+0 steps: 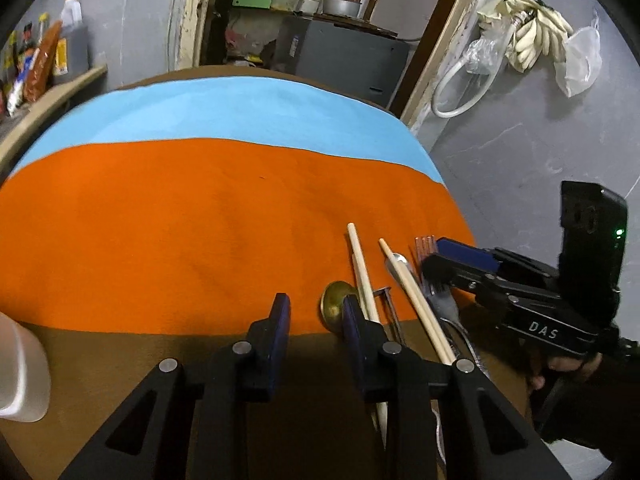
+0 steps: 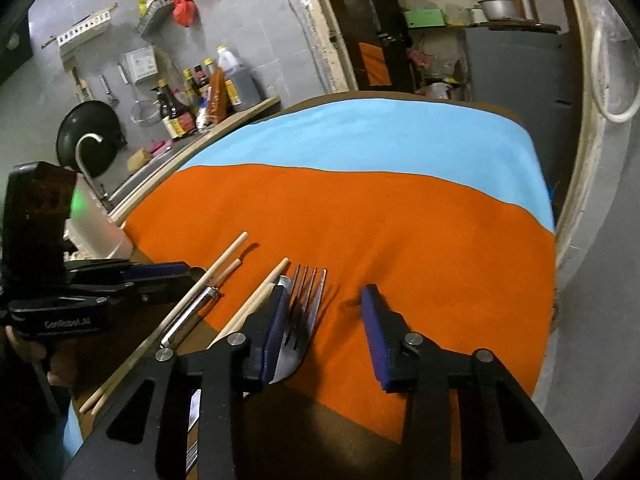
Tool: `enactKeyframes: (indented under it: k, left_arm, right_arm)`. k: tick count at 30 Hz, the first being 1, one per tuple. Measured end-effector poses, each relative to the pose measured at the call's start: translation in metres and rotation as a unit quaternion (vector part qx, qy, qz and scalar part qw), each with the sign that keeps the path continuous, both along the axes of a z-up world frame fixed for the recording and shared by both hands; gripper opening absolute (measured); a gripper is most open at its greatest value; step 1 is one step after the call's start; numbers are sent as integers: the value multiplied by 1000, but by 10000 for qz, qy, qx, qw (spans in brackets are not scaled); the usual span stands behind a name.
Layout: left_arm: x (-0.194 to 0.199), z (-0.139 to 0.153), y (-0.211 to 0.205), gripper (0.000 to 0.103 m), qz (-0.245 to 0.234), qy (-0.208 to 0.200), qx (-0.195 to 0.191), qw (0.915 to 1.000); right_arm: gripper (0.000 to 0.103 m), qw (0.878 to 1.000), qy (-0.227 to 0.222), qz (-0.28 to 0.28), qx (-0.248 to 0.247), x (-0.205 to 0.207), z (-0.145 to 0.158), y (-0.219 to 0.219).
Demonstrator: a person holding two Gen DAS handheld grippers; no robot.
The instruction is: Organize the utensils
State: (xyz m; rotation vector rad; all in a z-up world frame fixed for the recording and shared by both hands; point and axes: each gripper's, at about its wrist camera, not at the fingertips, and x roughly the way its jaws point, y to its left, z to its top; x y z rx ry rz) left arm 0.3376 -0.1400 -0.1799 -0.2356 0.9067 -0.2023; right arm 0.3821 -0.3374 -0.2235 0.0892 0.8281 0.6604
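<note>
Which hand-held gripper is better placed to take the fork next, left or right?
Right. The fork lies just beside the right hand-held gripper, by its left finger. The left hand-held gripper sits further over by the brass spoon and chopsticks. Both have nothing between their fingers.

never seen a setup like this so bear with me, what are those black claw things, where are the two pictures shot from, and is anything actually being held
The black claws are hand-held grippers, one in each of a person's hands; there is no robot arm. Each carries a camera that looks along its own two fingers, so each picture is one gripper's view.

In the left view, the left gripper hovers low over the orange cloth, with the right gripper off to the side. In the right view, the right gripper is in front.

On the cloth lie wooden chopsticks, a brass spoon, forks and a metal peeler.

Neither gripper holds anything: both stand partly open with nothing between the pads.
</note>
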Motion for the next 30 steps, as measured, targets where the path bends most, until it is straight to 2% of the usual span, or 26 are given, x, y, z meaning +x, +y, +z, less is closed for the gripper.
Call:
enactKeyframes:
  k: [5, 7, 9, 15, 20, 23, 26, 30]
  left_arm:
    - [5, -2, 1, 25, -95, 52, -223, 9997]
    - [5, -2, 3, 20, -106, 61, -264, 9996]
    - [8, -3, 4, 9, -125, 100, -313, 9994]
    - [10, 0, 0, 5, -212, 75, -251, 9994]
    - [3, 9, 1, 4, -124, -49, -113, 9998]
    - [-7, 21, 8, 3, 82, -224, -80, 9997]
    - [-18, 33, 16, 3, 268, -429, 12, 9987]
    - [-44, 60, 29, 3, 609, -939, 139, 9936]
  right_arm:
    - [33, 9996, 19, 280, -15, 7, -1, 4]
    - [30, 9994, 42, 353, -27, 9, 0, 6]
    - [22, 9991, 97, 424, -8, 9, 0, 6]
    - [12, 9973, 528, 490, 175, 14, -1, 8]
    - [3, 9970, 677, 249, 265, 7, 1, 9]
    - [2, 9976, 630, 5, 304, -4, 8, 7]
    - [2, 9979, 478, -292, 318, -21, 20, 5]
    - [2, 9966, -30, -809, 143, -53, 50, 4]
